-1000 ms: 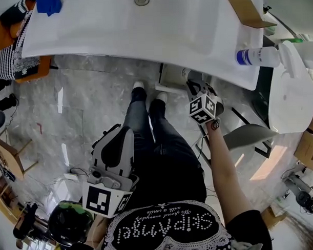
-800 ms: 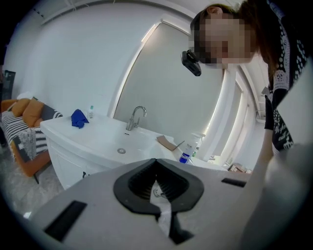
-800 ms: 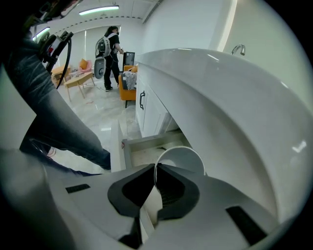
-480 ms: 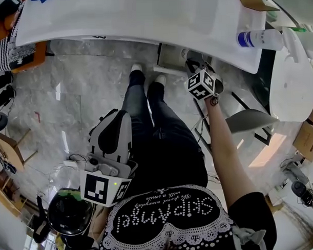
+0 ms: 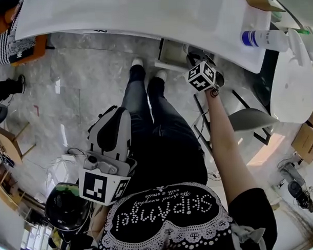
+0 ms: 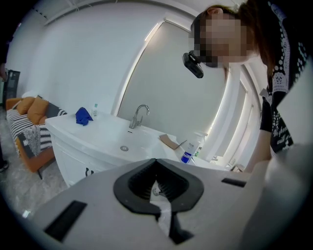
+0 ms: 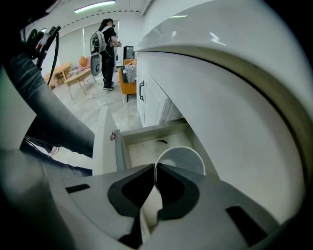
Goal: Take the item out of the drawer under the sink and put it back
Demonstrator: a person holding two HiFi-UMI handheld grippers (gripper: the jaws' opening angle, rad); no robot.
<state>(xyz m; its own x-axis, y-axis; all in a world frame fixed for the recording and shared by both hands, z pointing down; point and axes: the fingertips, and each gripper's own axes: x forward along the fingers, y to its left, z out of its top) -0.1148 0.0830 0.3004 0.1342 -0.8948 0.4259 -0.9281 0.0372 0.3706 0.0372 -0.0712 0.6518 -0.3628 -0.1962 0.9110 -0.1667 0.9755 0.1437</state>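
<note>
Over the open drawer (image 7: pixel 146 139) under the sink (image 7: pixel 220 93), a white cup (image 7: pixel 182 157) is being held upright by its near rim, at the drawer's right-hand end and close beside the curved cabinet side. Whether its base is already being borne by the drawer floor cannot be told, as the lower part is being hidden behind the gripper's body.

Trouble is being judged most likely from the grip itself. Only a thin strip of rim is being pinched, so the cup could be swung or slipped loose if it is knocked against the drawer's edge or the overhanging counter. If it is let go before it is seated, it could be tipped onto its side.

The cup's wall is being clamped between the pads of the right gripper (image 7: pixel 155 168), its jaws being kept almost fully together with just the rim between them. The left gripper (image 5: pixel 108 149) is being held back at the person's left side, well apart from the drawer, its jaws being kept together on nothing. On the counter above, a spray bottle (image 5: pixel 263 38) is being left lying on its side
</note>
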